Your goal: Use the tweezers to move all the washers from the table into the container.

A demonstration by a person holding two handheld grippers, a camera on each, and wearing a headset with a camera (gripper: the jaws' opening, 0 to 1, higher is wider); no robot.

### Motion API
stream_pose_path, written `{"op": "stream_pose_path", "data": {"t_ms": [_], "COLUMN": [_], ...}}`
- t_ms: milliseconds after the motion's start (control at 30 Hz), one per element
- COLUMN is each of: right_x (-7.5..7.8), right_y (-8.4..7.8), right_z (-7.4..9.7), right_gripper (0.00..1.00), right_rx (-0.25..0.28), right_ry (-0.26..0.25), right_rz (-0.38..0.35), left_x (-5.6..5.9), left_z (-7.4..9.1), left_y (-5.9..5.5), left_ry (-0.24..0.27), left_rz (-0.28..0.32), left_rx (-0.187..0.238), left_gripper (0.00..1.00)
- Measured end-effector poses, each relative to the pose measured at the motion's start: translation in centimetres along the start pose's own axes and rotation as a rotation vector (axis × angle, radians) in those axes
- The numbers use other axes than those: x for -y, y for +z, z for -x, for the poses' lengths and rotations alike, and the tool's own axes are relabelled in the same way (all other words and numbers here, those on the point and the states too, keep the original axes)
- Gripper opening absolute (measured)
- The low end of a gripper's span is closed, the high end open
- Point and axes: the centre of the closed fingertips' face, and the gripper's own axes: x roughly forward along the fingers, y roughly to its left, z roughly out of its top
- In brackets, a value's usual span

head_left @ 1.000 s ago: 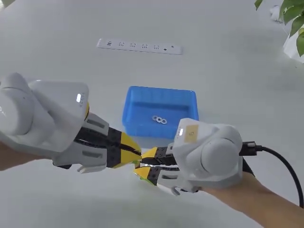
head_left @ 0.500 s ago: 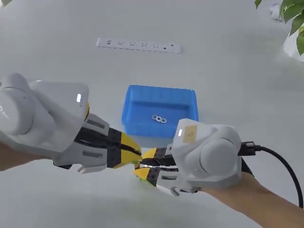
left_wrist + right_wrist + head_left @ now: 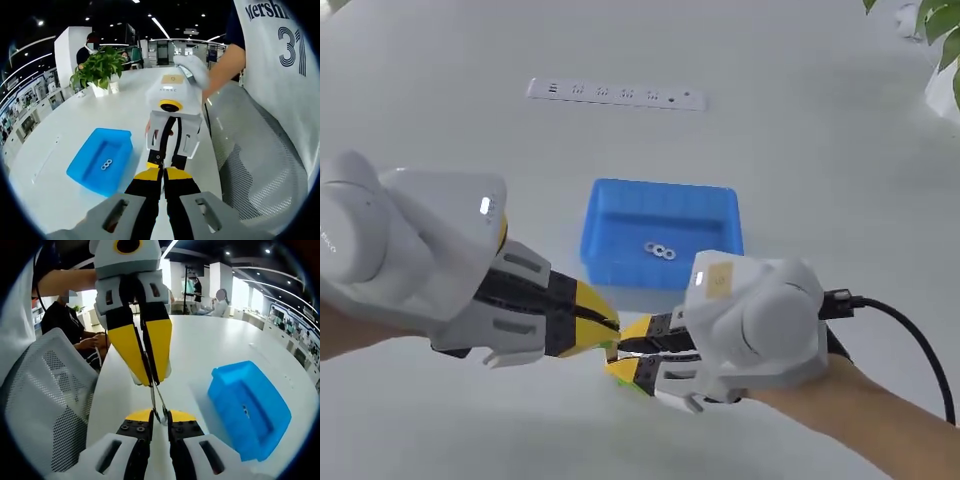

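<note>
Your left gripper (image 3: 603, 322) is clenched on the tweezers (image 3: 155, 390), two thin bare-metal legs tapering to a fine point. Your right gripper (image 3: 628, 358) has its jaws nearly together about that point; I cannot tell whether they clamp it, so squeeze gently and squarely. Further right, small silver washers (image 3: 658, 251) lie in a row inside the blue container (image 3: 610, 215)
</note>
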Motion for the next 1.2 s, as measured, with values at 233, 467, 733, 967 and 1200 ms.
{"op": "stream_pose_path", "data": {"t_ms": [233, 467, 733, 967, 1200], "right_x": [-0.1, -0.1, 0.1, 0.3, 0.9], "right_y": [0.0, 0.0, 0.2, 1.0, 1.9], "right_z": [0.0, 0.1, 0.3, 1.1, 2.3], "right_gripper": [0.12, 0.11, 0.11, 0.11, 0.11], "right_rx": [0.007, 0.012, 0.013, 0.031, 0.050], "right_ry": [0.004, 0.001, -0.016, -0.033, -0.064], "right_rz": [-0.018, -0.045, -0.036, -0.021, -0.011], "left_x": [-0.1, -0.3, -0.2, -0.4, -0.8], "left_z": [0.0, -0.1, 0.1, 0.5, 1.0], "left_y": [0.0, 0.1, 0.4, 1.5, 2.8], "left_ry": [-0.001, 0.000, 0.003, 0.010, 0.018], "left_rz": [0.007, 0.007, -0.010, -0.040, -0.078], "left_rx": [0.001, 0.002, -0.008, -0.002, 0.006], "left_gripper": [0.06, 0.06, 0.06, 0.06, 0.06]}}
